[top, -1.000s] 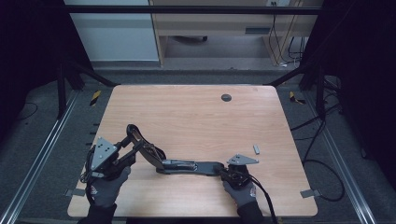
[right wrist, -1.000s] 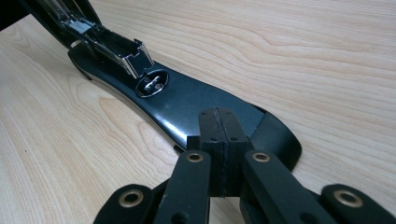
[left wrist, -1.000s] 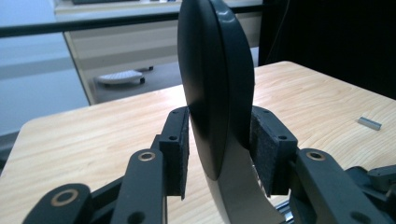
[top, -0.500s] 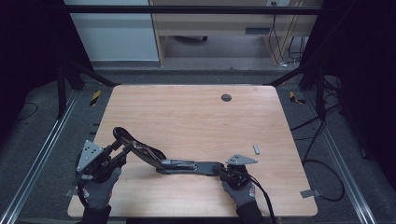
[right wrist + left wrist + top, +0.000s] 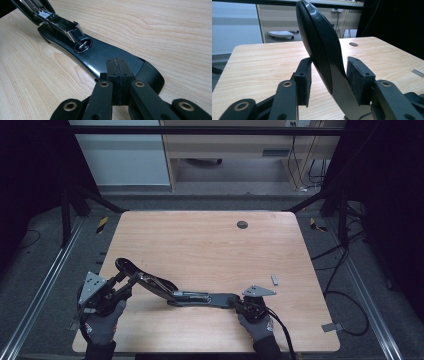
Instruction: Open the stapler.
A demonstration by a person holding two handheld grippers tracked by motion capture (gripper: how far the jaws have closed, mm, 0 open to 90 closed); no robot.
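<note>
1. A long black plastic-and-metal stapler [image 5: 192,296] lies swung open near the front edge of the pale wooden table [image 5: 200,240], roughly between the person's two gloved hands. Its flat base points right and its curved black top arm [image 5: 322,47] rises to the left.
2. The right gripper [image 5: 117,72] has its pads shut flat together with nothing between them. Its tips bear down on the rounded end of the base. I judge this pins the base so that it cannot lift or slide while the other end is worked.
3. The left gripper [image 5: 328,75] straddles the top arm, and its jaws have just been opening. The arm stands tilted between the felt pads, close to both, with wood showing through the gap beside it. The grip looks let go rather than clamped.
4. Held apart this way, the chrome staple channel [image 5: 57,22] and the round anvil plate [image 5: 83,45] are exposed, which probably suits loading or clearing.
5. The left hand sits near the table's front-left corner, so there is little room to draw back.
6. Ahead, the tabletop is open up to the round dark cable hole [image 5: 242,224].
7. A small silver metal piece [image 5: 274,279] lies just right of the right gripper.
</note>
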